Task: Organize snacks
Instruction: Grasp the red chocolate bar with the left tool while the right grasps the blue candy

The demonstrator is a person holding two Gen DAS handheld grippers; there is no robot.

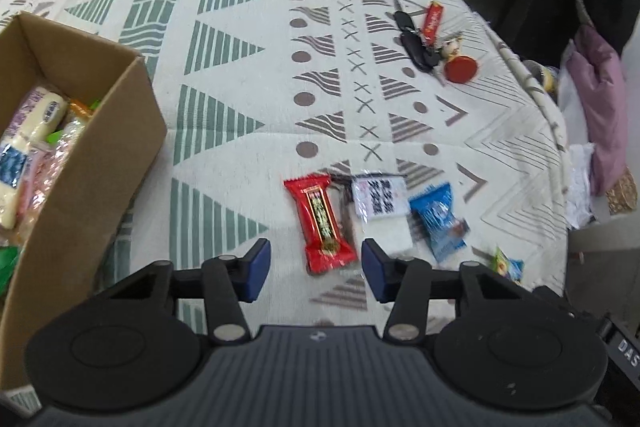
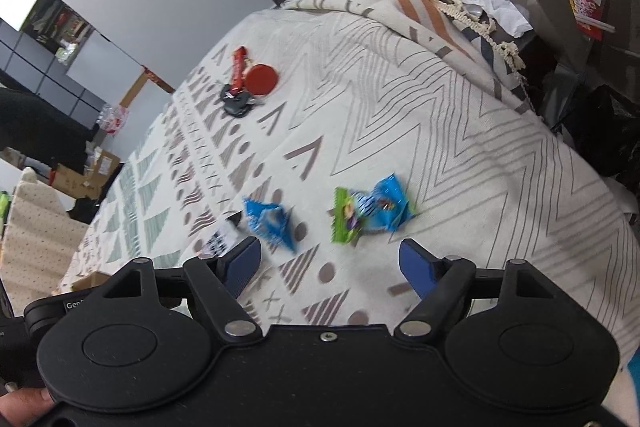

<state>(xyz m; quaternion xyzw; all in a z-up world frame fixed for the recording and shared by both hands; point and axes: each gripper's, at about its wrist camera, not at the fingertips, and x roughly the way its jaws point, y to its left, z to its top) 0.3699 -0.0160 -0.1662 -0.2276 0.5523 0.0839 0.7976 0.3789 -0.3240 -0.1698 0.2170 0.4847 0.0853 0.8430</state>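
In your left wrist view, your left gripper (image 1: 316, 269) hangs released, jaws spread wide over the patterned cloth (image 1: 240, 67) on the bench. The red snack packet (image 1: 320, 223) lies between and just ahead of the fingertips, untouched. Beside it sit a white packet (image 1: 380, 201) and a blue packet (image 1: 438, 221). The cardboard box (image 1: 100, 163) at the left holds several wrapped snacks. A bunch of keys (image 1: 416, 43) lies well beyond.

In your right wrist view, your right gripper (image 2: 330, 261) is also released and empty. A green-and-blue snack packet (image 2: 368, 213) lies just ahead of it, with the blue packet (image 2: 270, 221) near the left finger.
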